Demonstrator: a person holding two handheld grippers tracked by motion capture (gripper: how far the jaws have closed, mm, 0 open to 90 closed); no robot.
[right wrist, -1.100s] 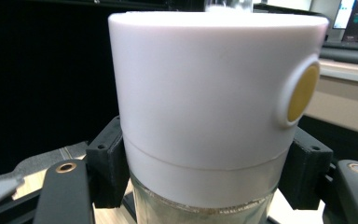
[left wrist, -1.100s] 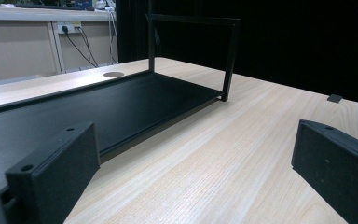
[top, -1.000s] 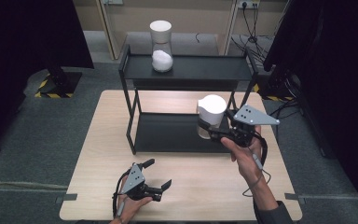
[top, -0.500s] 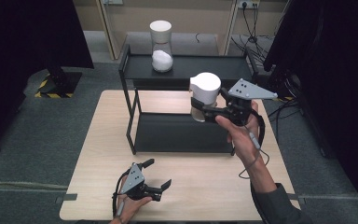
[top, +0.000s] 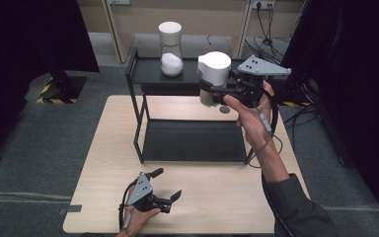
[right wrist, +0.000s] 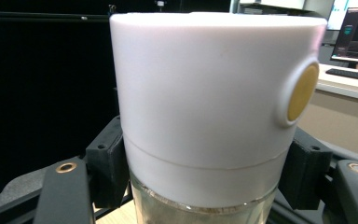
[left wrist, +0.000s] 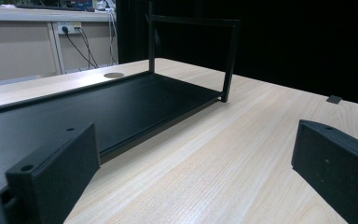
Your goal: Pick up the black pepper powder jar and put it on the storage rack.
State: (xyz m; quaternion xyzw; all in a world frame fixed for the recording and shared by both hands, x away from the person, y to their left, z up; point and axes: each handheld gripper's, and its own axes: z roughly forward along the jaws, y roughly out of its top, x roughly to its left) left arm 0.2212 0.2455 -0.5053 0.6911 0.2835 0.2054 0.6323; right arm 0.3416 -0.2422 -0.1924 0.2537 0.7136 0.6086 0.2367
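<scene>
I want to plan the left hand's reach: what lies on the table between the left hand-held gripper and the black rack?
Nothing: in the high view, bare tabletop separates the left hand-held gripper from the black rack.

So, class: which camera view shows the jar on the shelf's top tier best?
The high view. It shows the whole jar, white lid above glass with white powder at the bottom, upright on the shelf. The left gripper view catches the shelf's lower tier and frame, not that jar. The right gripper view has the other jar, clamped in the right gripper.
</scene>
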